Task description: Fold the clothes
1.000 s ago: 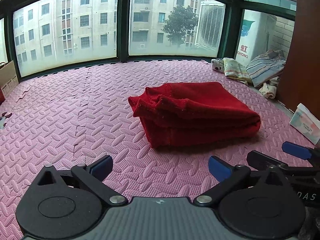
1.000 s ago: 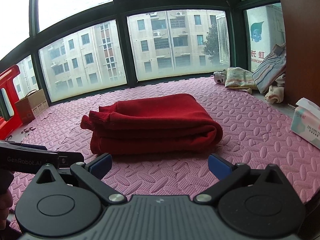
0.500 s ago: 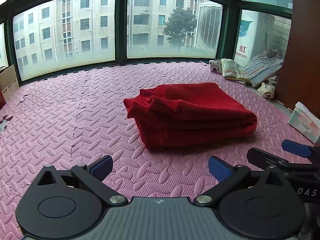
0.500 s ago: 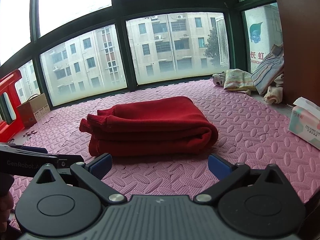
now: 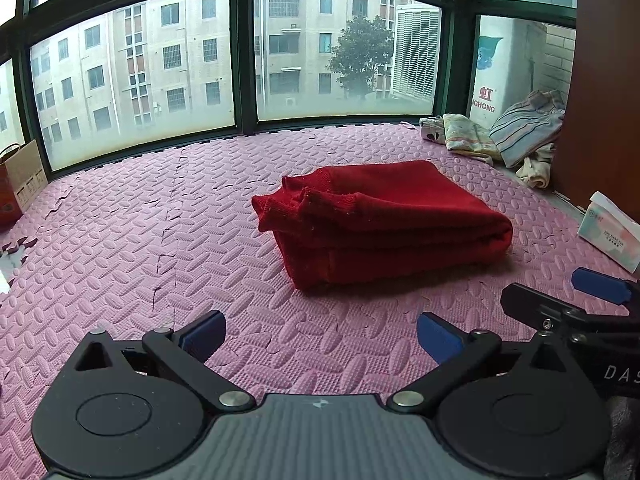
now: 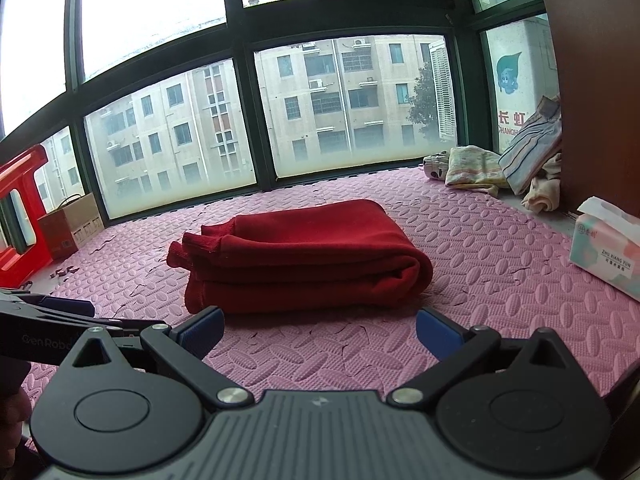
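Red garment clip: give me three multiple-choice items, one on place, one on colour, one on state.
1. Where does the red garment lie?
A. on the pink mat
B. in the cardboard box
C. on the tissue pack

2. What colour are the fingers' pads?
A. yellow
B. blue
C. white

3. What state is the garment in?
A. spread flat
B. held up
C. folded in layers

Answers: 1 A, it rests directly on the mat; 2 B, both views show blue pads; 3 C, stacked layers show, and both the left gripper and right gripper are open and empty.

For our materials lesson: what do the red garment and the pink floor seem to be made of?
Red garment: seemingly a soft, matte knit; ribbed cuffs and thick, rounded folds show.
Pink floor: probably foam puzzle mats, matte, with embossed oval treads and interlocking toothed seams.
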The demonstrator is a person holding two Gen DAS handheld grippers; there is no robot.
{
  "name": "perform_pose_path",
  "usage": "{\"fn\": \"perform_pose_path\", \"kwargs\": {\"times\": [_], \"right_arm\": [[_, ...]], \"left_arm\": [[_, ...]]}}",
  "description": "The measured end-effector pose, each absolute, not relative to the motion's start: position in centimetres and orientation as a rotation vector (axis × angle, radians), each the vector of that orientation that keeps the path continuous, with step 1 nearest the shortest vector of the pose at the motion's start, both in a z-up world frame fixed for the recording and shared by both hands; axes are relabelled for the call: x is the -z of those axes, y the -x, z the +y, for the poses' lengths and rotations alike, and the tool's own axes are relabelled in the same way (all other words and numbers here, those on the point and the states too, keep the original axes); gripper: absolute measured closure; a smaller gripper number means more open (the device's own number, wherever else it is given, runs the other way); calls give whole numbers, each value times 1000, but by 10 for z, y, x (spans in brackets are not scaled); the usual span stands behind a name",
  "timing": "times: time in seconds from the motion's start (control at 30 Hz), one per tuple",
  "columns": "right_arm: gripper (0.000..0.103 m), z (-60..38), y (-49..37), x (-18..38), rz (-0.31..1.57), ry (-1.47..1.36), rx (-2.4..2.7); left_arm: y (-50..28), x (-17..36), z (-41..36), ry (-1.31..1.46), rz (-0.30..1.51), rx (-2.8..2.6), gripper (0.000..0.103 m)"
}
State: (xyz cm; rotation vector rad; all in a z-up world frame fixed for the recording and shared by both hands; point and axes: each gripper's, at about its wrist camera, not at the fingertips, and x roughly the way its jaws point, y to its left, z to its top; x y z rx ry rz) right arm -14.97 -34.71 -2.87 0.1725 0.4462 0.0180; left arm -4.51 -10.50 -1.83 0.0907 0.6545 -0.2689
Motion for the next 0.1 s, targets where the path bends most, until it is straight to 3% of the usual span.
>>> {"fn": "perform_pose_path", "kwargs": {"times": [0.1], "right_arm": [[0, -348, 149, 29, 449, -170, -15]], "left_arm": [[44, 19, -106, -98, 658, 265, 0]]}}
